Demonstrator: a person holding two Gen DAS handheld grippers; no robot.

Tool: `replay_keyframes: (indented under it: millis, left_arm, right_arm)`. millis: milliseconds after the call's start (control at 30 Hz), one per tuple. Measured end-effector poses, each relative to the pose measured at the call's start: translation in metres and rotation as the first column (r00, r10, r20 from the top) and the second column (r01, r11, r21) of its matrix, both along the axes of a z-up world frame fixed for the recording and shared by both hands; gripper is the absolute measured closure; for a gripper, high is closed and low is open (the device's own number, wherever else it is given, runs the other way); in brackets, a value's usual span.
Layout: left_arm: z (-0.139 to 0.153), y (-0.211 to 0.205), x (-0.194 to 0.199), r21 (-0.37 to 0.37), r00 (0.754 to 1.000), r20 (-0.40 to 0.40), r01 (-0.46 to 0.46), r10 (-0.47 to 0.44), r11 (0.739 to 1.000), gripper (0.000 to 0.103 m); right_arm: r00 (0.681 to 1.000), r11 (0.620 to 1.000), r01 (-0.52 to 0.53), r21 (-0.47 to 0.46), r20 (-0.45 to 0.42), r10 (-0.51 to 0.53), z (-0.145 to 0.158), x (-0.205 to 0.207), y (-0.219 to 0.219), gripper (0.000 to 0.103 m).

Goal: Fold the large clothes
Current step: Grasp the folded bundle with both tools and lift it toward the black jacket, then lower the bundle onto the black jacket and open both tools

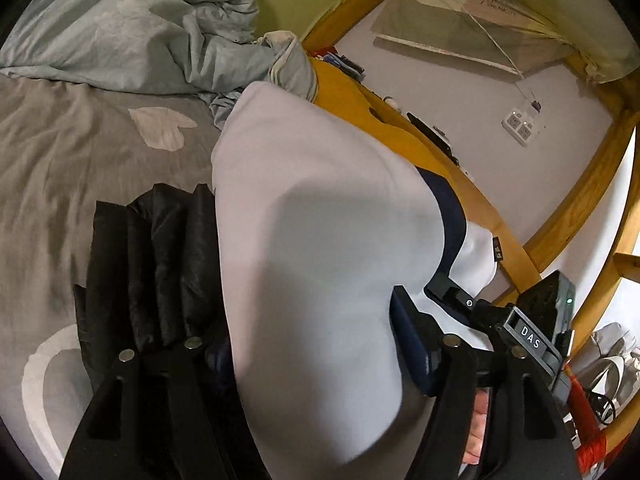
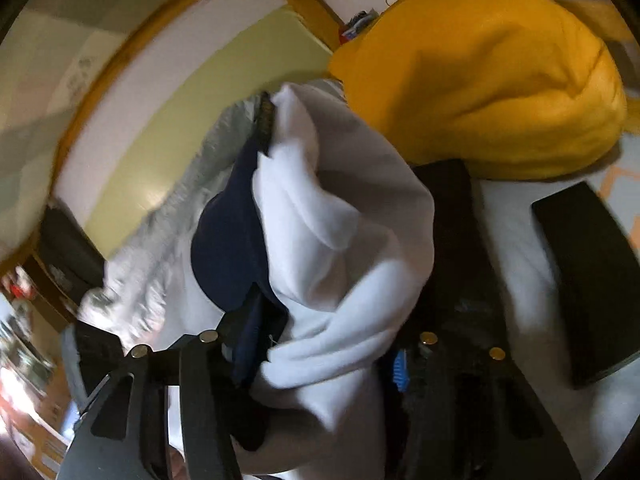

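Fleece, white and soft with navy trim: the garment (image 1: pixel 312 264) bulges in a rounded fold between both fingers of the left claw (image 1: pixel 308 344), which grips it. Black quilted jacket (image 1: pixel 152 256) lies left of that claw on the grey bed sheet (image 1: pixel 60 160). Right claw (image 2: pixel 320 344) also clamps the bunched garment; mustard cloth (image 2: pixel 500 80) lies beyond.

In the left wrist view the sweatshirt (image 1: pixel 320 240) is filling the frame's centre over the bed (image 1: pixel 60 168), jacket (image 1: pixel 152 264) lying lower left, duvet (image 1: pixel 132 28) bunching upper left, wall socket (image 1: pixel 520 126) sitting upper right.
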State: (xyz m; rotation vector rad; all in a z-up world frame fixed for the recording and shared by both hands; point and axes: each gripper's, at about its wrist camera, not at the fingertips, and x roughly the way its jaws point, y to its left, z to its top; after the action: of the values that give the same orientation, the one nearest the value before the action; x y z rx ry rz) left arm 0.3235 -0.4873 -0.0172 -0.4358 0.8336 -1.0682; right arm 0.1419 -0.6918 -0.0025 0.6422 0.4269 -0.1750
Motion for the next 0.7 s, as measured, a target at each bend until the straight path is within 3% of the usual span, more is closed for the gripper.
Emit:
replay_keyframes:
  millis: [167, 267, 333, 400, 500, 533, 567, 633, 700]
  left_arm:
    - [0.009, 0.005, -0.005, 0.043, 1.000, 0.018, 0.003, -0.004, 0.999, 0.024]
    - [0.039, 0.026, -0.029, 0.152, 0.988, 0.146, -0.066, 0.044, 0.986, 0.015]
    - [0.068, 0.046, -0.046, 0.181, 0.960, 0.274, -0.114, 0.061, 0.977, 0.015]
    - [0.101, 0.077, -0.064, 0.143, 0.933, 0.354, -0.130, 0.072, 0.981, 0.015]
    - [0.149, 0.127, -0.097, 0.089, 0.851, 0.508, -0.206, 0.133, 0.975, 0.008]
    - [0.158, 0.138, -0.104, 0.078, 0.830, 0.539, -0.219, 0.143, 0.973, 0.000]
    - [0.170, 0.155, -0.118, 0.059, 0.793, 0.586, -0.244, 0.165, 0.968, 0.000]
    - [0.183, 0.178, -0.133, 0.044, 0.756, 0.628, -0.271, 0.184, 0.962, 0.000]
    - [0.186, 0.200, -0.141, 0.019, 0.742, 0.636, -0.289, 0.212, 0.957, 0.000]
  right_arm:
    - [0.992, 0.989, 0.102, -0.105, -0.057, -0.109, 0.005, 0.000, 0.016, 0.038]
    - [0.985, 0.975, 0.148, -0.168, -0.066, -0.161, 0.017, -0.015, 0.026, 0.027]
    - [0.970, 0.944, 0.206, -0.258, -0.072, -0.231, 0.032, -0.030, 0.042, 0.026]
    - [0.962, 0.912, 0.238, -0.334, -0.052, -0.270, 0.054, -0.044, 0.058, 0.026]
    - [0.971, 0.897, 0.231, -0.376, 0.031, -0.237, 0.095, -0.074, 0.091, 0.022]
    - [0.972, 0.886, 0.232, -0.401, 0.060, -0.227, 0.111, -0.083, 0.106, 0.017]
    - [0.973, 0.874, 0.230, -0.428, 0.087, -0.213, 0.123, -0.091, 0.122, 0.010]
    - [0.973, 0.850, 0.225, -0.477, 0.146, -0.177, 0.147, -0.106, 0.159, 0.000]
    - [0.967, 0.832, 0.240, -0.500, 0.199, -0.159, 0.164, -0.112, 0.189, 0.000]
